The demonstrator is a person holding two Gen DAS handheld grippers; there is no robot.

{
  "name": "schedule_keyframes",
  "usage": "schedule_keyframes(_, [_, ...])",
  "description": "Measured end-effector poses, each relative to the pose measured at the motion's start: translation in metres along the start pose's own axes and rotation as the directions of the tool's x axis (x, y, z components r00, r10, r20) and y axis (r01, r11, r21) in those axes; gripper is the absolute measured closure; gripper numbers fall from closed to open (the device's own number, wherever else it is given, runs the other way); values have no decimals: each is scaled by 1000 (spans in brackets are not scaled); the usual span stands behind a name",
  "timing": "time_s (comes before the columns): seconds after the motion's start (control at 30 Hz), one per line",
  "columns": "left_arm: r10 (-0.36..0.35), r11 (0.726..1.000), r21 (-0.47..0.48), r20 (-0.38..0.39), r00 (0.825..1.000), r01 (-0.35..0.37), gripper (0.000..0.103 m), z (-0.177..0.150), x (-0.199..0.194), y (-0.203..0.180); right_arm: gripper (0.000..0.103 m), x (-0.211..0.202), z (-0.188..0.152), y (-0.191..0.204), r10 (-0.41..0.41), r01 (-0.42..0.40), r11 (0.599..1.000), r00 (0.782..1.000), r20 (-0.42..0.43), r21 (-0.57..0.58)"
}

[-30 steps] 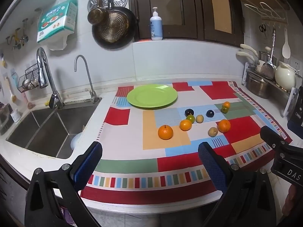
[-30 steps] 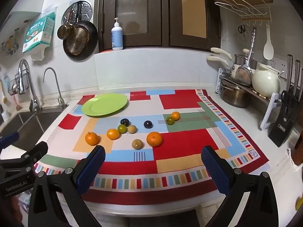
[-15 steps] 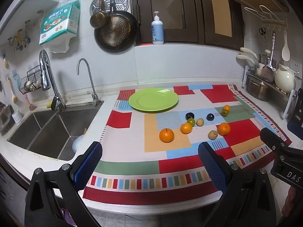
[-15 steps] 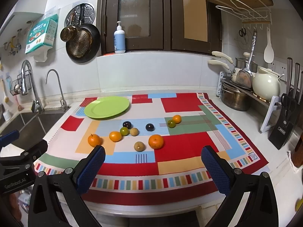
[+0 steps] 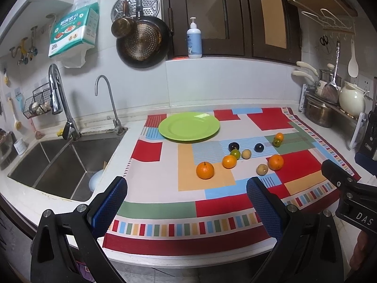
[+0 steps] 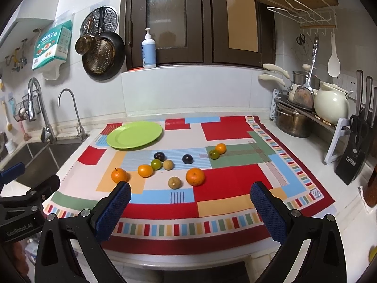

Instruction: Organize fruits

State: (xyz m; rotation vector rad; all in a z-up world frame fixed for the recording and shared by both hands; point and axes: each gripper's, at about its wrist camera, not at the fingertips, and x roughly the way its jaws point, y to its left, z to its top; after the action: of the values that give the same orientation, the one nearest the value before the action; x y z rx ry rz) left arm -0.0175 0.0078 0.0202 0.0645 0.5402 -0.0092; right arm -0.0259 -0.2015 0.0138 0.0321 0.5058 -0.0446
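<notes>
Several small fruits lie loose on a colourful patchwork mat (image 5: 212, 214) (image 6: 226, 200): an orange with a stem (image 5: 205, 170) (image 6: 119, 175), a second orange (image 5: 229, 161) (image 6: 145, 170), a third (image 5: 276, 162) (image 6: 195, 176), tan fruits (image 5: 262, 169) (image 6: 174, 182), green ones (image 5: 235, 153) (image 6: 156, 164) and dark plums (image 5: 259, 147) (image 6: 187, 159). An empty green plate (image 5: 189, 126) (image 6: 134, 135) sits at the mat's far left. My left gripper (image 5: 187, 202) and right gripper (image 6: 190, 202) are both open and empty, held above the mat's near edge.
A steel sink (image 5: 59, 162) with taps lies left of the mat. A dish rack with a pot (image 6: 293, 122), a white kettle (image 6: 332, 106) and a knife block (image 6: 355, 151) stand on the right. Pans hang on the back wall (image 5: 141, 42).
Both views have shifted slightly, the fruits and plate sitting a little lower and nearer in frame. Nothing on the mat has moved. Both grippers stay open.
</notes>
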Motion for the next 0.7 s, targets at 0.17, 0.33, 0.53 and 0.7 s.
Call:
schedule_keyframes(0.17, [0,1000,4,15,1000,0,0,-1,-3,0,1,0,-1,0,6,-6,1000,1000,-2,0])
schedule_keyframes(0.33, [2,1000,6,24,1000,-3,0,0,-5,0,1,-1,0,-1,8,-8,1000,1000,-3,1])
schedule_keyframes(0.53, [6,1000,6,25,1000,-7,0,-1,-5,0,1,-1,0,0,10,-10,1000,1000,-3,0])
schedule_keyframes(0.7, [11,1000,7,20,1000,-12,0,1,-5,0,1,-1,1,1,11,-11,1000,1000,-2,1])
